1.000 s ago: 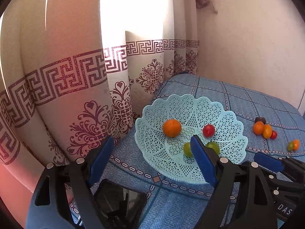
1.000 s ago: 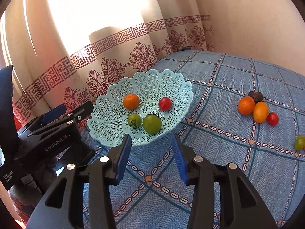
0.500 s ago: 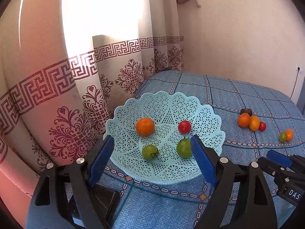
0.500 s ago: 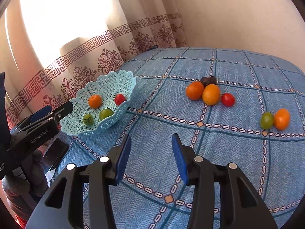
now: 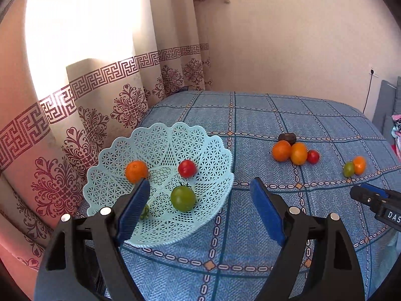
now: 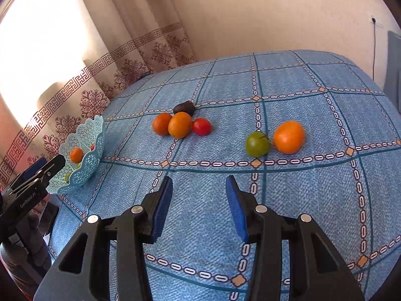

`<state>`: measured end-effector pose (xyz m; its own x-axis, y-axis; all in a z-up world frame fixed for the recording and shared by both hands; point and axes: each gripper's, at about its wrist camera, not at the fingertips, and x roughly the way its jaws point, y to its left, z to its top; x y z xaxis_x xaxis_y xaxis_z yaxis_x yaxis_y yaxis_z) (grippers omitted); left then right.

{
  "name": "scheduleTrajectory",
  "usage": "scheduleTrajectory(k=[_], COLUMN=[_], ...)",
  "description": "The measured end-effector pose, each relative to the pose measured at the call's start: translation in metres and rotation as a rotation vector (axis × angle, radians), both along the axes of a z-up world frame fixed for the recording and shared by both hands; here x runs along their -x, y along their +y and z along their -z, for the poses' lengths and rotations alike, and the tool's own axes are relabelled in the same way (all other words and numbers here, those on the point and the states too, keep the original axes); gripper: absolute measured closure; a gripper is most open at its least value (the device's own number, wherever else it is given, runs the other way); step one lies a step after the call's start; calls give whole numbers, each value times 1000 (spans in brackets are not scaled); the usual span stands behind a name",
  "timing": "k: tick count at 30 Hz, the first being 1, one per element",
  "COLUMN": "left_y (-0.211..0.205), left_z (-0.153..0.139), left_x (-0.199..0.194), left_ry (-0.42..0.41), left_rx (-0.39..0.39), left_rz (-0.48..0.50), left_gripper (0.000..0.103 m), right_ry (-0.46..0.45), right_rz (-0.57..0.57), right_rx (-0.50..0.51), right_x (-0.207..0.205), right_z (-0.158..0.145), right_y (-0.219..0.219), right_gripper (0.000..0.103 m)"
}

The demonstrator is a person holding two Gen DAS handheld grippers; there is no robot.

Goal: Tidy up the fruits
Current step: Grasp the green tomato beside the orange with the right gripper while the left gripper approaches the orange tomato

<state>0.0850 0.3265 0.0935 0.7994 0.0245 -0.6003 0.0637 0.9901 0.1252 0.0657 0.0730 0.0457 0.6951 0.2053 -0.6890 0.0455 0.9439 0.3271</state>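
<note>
Fruits [image 6: 288, 137] orange, green, red (four in basket [image 5: 213, 150])

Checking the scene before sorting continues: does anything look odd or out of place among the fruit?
One thing: a dark, wrinkled lump sits behind the orange fruits on the blue cloth. It looks shrivelled beside the smooth, bright fruit. Nothing looks spilled or damaged.
</note>
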Motion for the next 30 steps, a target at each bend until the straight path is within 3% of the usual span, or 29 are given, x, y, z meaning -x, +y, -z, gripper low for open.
scheduleTrajectory(k=[5,10,20,26,30], left_y=[-27,-51,-65,-70,-79], left_z=[7,14,26,31,33], left_x=[-2,-3,-15,-24,-29], left_ry=[22,42,97,116,120], left_rx=[-2,-13,6,6,-8], left_rz=[54,111,138,142,156], left_gripper=[20,20,20,20,20], right_ry=[32,47,100,89,86], right_rz=[54,64,65,50,55], right_rx=[-30,2,39,107,186], right_x=[-8,-21,-54,-68,-73], right_z=[9,15,30,32,33], right_y=[-22,-28,-42,-34,-25], right_gripper=[58,58,59,60,69])
